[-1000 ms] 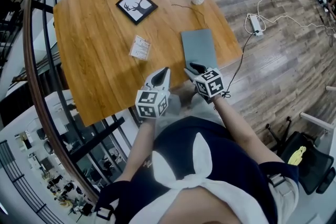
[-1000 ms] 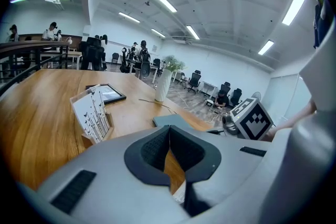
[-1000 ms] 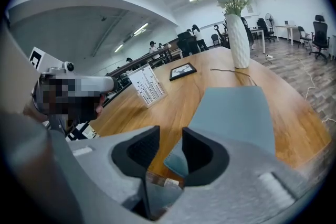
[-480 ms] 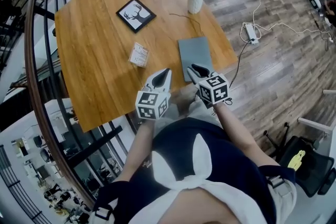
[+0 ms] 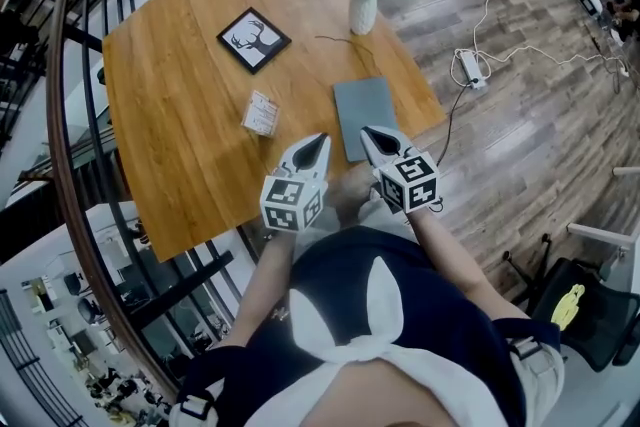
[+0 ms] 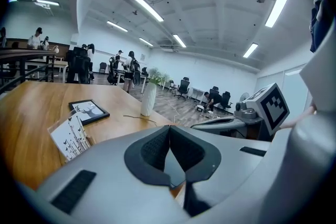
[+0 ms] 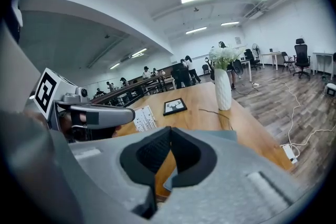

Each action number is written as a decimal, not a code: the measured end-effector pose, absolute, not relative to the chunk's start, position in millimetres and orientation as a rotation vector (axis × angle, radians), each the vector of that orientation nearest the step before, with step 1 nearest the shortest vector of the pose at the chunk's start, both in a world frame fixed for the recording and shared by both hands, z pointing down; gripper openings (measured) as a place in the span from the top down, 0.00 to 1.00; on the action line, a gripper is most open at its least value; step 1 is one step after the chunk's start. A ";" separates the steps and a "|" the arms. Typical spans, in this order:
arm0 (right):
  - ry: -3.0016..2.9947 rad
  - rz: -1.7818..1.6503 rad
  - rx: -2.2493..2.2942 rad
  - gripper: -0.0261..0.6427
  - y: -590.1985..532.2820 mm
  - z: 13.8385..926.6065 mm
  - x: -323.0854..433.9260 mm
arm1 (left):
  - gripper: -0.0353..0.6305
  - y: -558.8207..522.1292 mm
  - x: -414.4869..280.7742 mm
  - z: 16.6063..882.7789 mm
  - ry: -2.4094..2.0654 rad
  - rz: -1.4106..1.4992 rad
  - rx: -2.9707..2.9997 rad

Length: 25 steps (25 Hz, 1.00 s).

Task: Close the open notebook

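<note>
The grey notebook (image 5: 363, 115) lies closed and flat near the front right corner of the wooden table (image 5: 170, 105); its cover also shows in the right gripper view (image 7: 231, 135). My right gripper (image 5: 368, 134) hovers over the notebook's near edge. Its jaws have just been closing and are now shut, with nothing between them (image 7: 169, 131). My left gripper (image 5: 318, 141) hangs beside it, left of the notebook and over the table's front edge, shut and empty (image 6: 169, 128). Neither gripper touches the notebook.
On the table stand a white vase of flowers (image 5: 365, 0), a black-framed deer picture (image 5: 253, 39) and a small printed card (image 5: 261, 113). A thin cable (image 5: 335, 40) runs by the vase. A power strip (image 5: 466, 67) lies on the floor at the right; a railing (image 5: 70, 115) borders the left.
Both grippers have lifted away from the table, the right one more. The right gripper's jaws, apart a second ago, have closed. The notebook has stayed flat and closed.
</note>
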State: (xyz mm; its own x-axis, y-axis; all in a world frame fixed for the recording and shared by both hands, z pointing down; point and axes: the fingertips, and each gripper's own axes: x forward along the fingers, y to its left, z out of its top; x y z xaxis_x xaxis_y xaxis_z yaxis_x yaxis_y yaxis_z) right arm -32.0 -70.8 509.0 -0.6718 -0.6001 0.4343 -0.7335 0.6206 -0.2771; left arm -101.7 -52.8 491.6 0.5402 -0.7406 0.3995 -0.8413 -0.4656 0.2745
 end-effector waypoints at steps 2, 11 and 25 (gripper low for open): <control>-2.553 0.611 1.082 0.96 -70.3 504.2 -31.1 | 0.92 -52.4 -99.3 490.0 -1.280 0.309 2.351; -2.551 0.541 1.081 0.97 -61.2 496.6 -31.8 | 0.92 -47.2 -93.9 487.6 -1.265 0.316 2.364; -2.521 0.526 1.061 0.97 -54.2 501.8 -33.7 | 0.92 -40.7 -95.9 491.6 -1.270 0.314 2.346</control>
State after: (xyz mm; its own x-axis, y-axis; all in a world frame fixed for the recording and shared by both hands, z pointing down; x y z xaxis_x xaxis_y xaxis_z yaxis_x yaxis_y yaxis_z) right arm -33.7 -54.2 501.8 -0.6557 -0.6022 0.4554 -0.7341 0.6494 -0.1983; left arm -95.9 -40.7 491.6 0.5497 -0.7322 0.4020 -0.8352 -0.4736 0.2795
